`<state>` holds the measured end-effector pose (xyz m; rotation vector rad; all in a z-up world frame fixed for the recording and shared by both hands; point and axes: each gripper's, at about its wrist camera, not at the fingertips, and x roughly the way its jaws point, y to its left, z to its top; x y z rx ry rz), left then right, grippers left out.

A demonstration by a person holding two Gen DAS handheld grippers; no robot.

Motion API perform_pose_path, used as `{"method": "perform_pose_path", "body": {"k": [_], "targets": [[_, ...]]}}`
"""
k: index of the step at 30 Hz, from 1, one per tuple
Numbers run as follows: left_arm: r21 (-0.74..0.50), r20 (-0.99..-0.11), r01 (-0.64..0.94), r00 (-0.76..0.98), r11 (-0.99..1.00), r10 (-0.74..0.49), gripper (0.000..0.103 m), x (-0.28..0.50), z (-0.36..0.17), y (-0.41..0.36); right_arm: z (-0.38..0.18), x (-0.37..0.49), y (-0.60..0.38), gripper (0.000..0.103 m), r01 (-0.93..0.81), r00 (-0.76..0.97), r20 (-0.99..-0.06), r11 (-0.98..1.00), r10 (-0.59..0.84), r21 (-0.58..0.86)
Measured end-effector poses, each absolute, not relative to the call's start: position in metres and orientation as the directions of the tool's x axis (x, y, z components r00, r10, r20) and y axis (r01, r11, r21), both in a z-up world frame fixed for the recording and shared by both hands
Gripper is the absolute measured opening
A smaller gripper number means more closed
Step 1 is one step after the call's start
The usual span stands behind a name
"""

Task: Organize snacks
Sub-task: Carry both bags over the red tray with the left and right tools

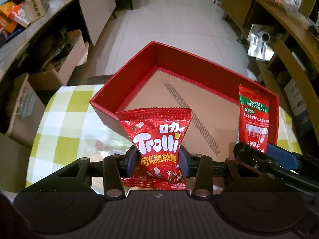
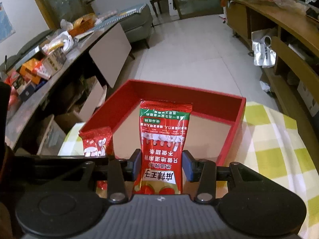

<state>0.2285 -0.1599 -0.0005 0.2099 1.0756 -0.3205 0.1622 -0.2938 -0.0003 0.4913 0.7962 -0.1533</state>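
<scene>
Snacks are in both tools at once. Nearest in the left wrist view, the left gripper [image 1: 158, 163] pinches a red Trolli gummy bag [image 1: 157, 139] at its waist between two blue pads [image 1: 132, 163]; the bag stands upright, squeezed narrow where the pads press it, with its upper part flaring wide over the near edge of the red box [image 1: 123, 85]. Off to the right in that view, the right gripper [image 1: 261, 151] comes in from the right edge, with a tall red sachet [image 1: 253, 119] standing up from it, over the right part of the box.

In the right wrist view, the right gripper [image 2: 162, 166] clamps that red sachet [image 2: 164, 139] between its blue pads [image 2: 188, 167], gripping the lower half; its print reads upside down, and the green-banded end points away toward the far wall of the red box [image 2: 237, 117]. To the left, part of the Trolli gummy bag [image 2: 97, 141] shows by the box's left near corner.

Just past both packets, the box sits open on a table with a yellow-green and white checked tablecloth [image 1: 65, 123], showing a bare brown cardboard floor [image 1: 159, 91] inside. Farther off lie a pale tiled floor [image 1: 179, 20], a cluttered dark counter [image 1: 30, 10] on the left, and wooden shelving [image 1: 279, 29] on the right.
</scene>
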Motion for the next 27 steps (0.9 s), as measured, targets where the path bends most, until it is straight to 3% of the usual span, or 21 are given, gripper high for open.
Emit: {"method": "perform_pose_path", "body": {"k": [12,17,27], "targets": [[0.019,-0.868,0.366,0.468,0.930,-0.167,0.049,0.233,0.009,-0.180,-0.008,0.165,-0.323,0.049,0.342,0.730,-0.681,0.832,0.058,0.438],[0.081,-0.835,0.423,0.523,0.903,-0.170,0.050,0.248,-0.004,-0.205,-0.033,0.178,-0.334,0.049,0.376,0.722,-0.690,0.805,0.056,0.459],[0.134,-0.866,0.408,0.491,0.903,-0.093,0.054,0.264,-0.043,-0.195,-0.048,0.200,-0.305,0.050,0.340,0.656,-0.755,0.898,-0.013,0.280]]}}
